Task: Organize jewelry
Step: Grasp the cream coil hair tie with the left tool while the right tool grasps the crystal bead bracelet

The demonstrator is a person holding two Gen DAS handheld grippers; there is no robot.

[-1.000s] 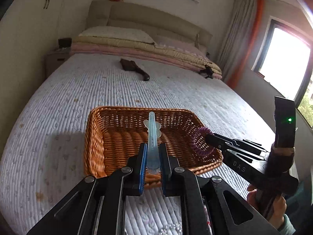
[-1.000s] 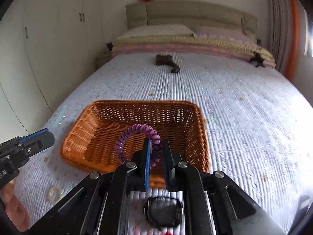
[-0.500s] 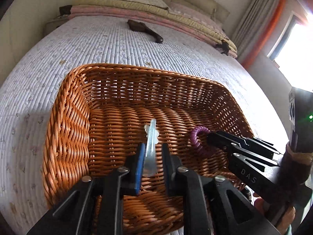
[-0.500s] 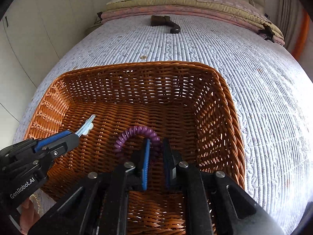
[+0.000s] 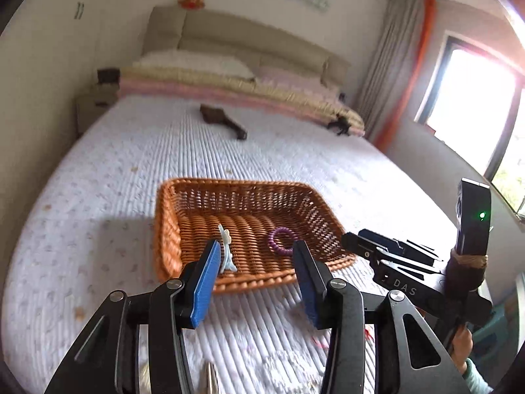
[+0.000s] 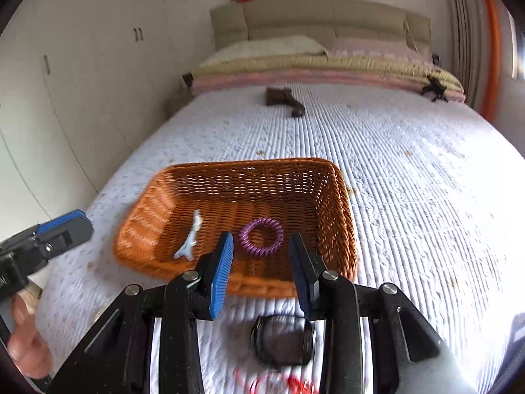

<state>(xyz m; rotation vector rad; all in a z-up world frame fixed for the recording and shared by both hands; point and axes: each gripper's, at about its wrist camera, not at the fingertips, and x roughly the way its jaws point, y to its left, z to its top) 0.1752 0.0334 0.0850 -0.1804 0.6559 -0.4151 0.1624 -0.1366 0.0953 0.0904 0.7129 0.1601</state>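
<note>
An orange wicker basket (image 5: 170, 229) (image 6: 344, 216) stands on the white quilted bed. On its floor lie a pale blue hair clip (image 5: 226, 252) (image 6: 190, 241) and a purple coil hair tie (image 5: 281, 241) (image 6: 261, 237). My left gripper (image 5: 256, 262) hangs in front of the basket's near rim, its jaws opening with nothing between them. My right gripper (image 6: 261, 256) is also back from the basket, jaws opening and empty. In the left wrist view the right gripper (image 5: 351, 241) shows at the basket's right corner.
Near the bed's front edge lie a black bracelet (image 6: 282, 339), a red cord (image 6: 279, 384), a pale beaded piece (image 5: 288, 367) and a metal clip (image 5: 208, 377). A dark hairbrush (image 5: 223, 121) lies far up the bed, before folded blankets and pillows.
Both grippers let go of their items inside the basket and drew back towards the bed's near edge. The blue clip and purple hair tie now lie on the basket floor.
</note>
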